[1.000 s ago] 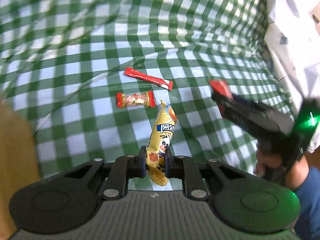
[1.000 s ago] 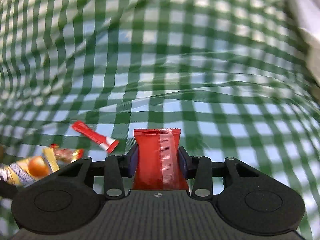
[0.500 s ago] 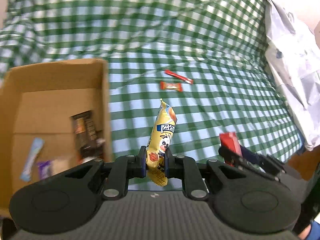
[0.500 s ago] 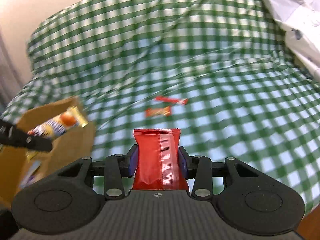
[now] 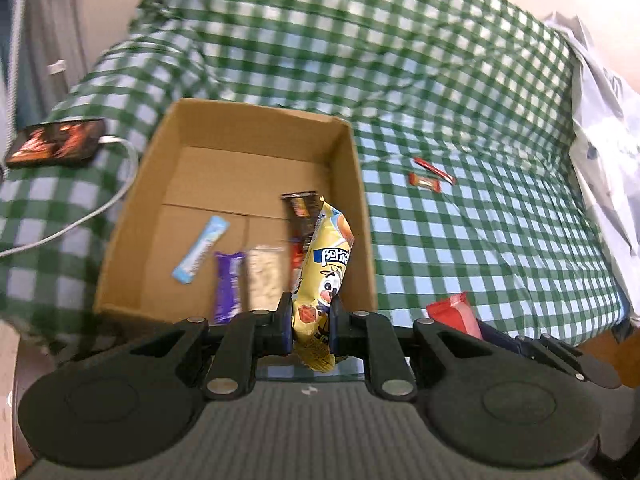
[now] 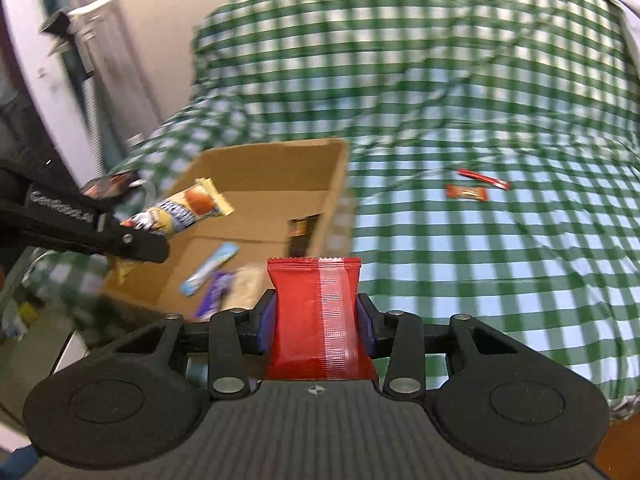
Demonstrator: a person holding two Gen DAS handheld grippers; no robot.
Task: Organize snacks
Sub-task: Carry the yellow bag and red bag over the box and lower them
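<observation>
My left gripper (image 5: 311, 322) is shut on a yellow snack packet (image 5: 326, 264) and hangs over the near right corner of an open cardboard box (image 5: 356, 184). From the right wrist view the same left gripper (image 6: 154, 246) holds the yellow packet (image 6: 184, 210) above the box (image 6: 338, 176). My right gripper (image 6: 316, 322) is shut on a red snack packet (image 6: 316, 312), to the right of the box; that red packet (image 5: 454, 314) shows at the lower right of the left wrist view. Inside the box lie a light blue stick (image 5: 200, 250), a purple bar (image 5: 228, 286), a pale packet (image 5: 264, 276) and a dark packet (image 5: 300, 204).
Two small red snacks (image 5: 430, 176) lie on the green checked bedcover (image 5: 480, 240) right of the box. A phone (image 5: 56, 142) with a white cable (image 5: 92, 214) lies left of the box. A white bag (image 5: 604, 128) sits at the bed's right edge.
Both grippers have swung left and risen away from the two red snacks, each keeping its packet. The box has come into view under the left gripper.
</observation>
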